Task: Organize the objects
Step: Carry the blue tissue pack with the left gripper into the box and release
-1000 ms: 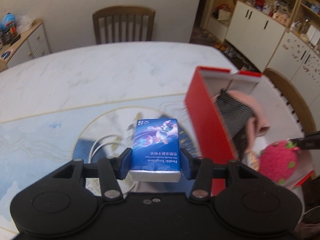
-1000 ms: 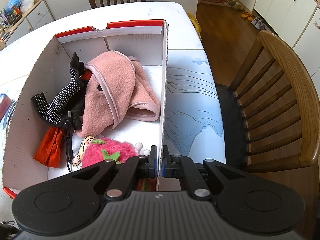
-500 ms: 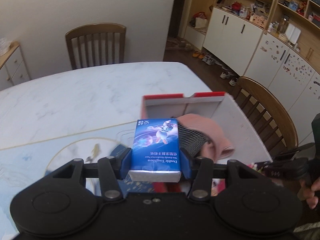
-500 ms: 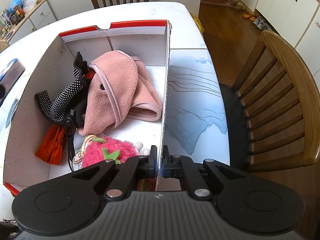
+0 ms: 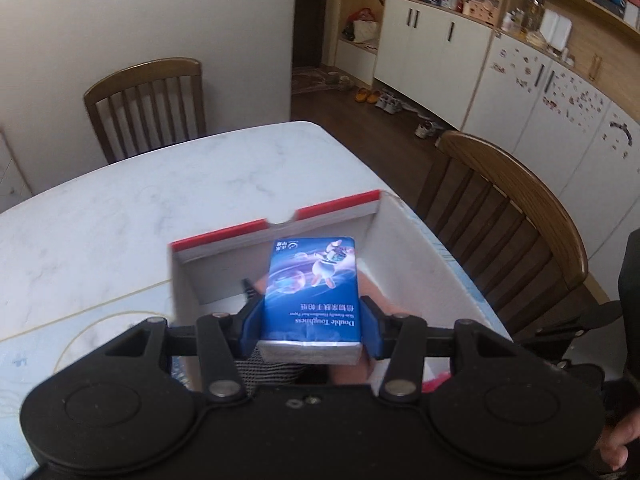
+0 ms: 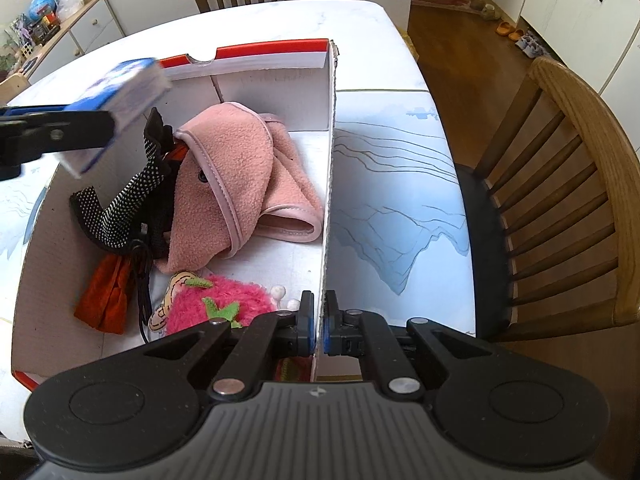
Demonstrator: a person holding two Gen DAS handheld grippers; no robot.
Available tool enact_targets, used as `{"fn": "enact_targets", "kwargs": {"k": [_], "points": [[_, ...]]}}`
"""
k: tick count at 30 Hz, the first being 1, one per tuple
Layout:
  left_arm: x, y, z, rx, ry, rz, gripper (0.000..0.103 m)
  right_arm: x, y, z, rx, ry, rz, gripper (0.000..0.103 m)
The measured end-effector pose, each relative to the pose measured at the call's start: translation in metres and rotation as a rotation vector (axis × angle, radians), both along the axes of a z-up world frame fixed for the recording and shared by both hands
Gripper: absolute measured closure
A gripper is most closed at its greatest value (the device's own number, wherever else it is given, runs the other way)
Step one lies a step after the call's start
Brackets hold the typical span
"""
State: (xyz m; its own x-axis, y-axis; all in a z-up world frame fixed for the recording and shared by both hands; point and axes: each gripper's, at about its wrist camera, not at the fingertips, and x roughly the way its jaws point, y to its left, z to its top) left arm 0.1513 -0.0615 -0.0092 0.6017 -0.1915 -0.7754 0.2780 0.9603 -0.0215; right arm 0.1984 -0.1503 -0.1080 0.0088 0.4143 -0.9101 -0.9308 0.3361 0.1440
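Observation:
My left gripper (image 5: pixel 310 326) is shut on a blue tissue pack (image 5: pixel 312 284) and holds it above the open red-and-white cardboard box (image 5: pixel 276 228). In the right wrist view the tissue pack (image 6: pixel 120 108) hangs over the box's left wall. My right gripper (image 6: pixel 318 326) is shut on the box's right wall (image 6: pixel 330 184) near its front corner. Inside the box lie a pink fleece cloth (image 6: pixel 240 184), a black dotted strap (image 6: pixel 120 208), an orange cloth (image 6: pixel 106 294) and a pink plush strawberry (image 6: pixel 216 306).
The box stands on a white marble table (image 5: pixel 120 216) with a blue-printed mat (image 6: pixel 392 200). A wooden chair (image 6: pixel 560 200) stands close at the right edge, another chair (image 5: pixel 148 104) at the far side. Cabinets (image 5: pixel 460 56) line the far wall.
My left gripper has carried the tissue pack to the right, from beside the box to above its inside. The right gripper has stayed shut on the box wall.

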Motion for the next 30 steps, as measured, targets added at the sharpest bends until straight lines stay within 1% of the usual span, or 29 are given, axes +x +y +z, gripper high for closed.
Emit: {"fn": "enact_targets", "kwargs": {"k": [4, 8, 14, 21, 26, 30], "points": [[0.005, -0.020, -0.008, 0.014, 0.019, -0.042, 0.055, 0.000, 0.001, -0.001, 0.001, 0.002, 0.005, 0.100], [0.001, -0.033, -0.022, 0.037, 0.044, -0.104, 0.055, 0.000, 0.002, -0.002, 0.001, 0.000, 0.013, 0.100], [-0.005, -0.039, -0.043, 0.059, 0.099, -0.155, 0.055, 0.000, -0.001, -0.001, 0.004, 0.005, 0.018, 0.100], [-0.002, -0.033, -0.064, 0.042, 0.170, -0.147, 0.055, 0.001, -0.001, -0.002, 0.005, 0.006, 0.028, 0.100], [-0.002, -0.032, -0.072, 0.058, 0.188, -0.144, 0.055, 0.002, -0.001, -0.002, 0.005, 0.006, 0.031, 0.100], [-0.001, -0.032, -0.074, 0.055, 0.200, -0.139, 0.054, 0.002, 0.000, -0.003, 0.005, 0.006, 0.032, 0.100]]}}
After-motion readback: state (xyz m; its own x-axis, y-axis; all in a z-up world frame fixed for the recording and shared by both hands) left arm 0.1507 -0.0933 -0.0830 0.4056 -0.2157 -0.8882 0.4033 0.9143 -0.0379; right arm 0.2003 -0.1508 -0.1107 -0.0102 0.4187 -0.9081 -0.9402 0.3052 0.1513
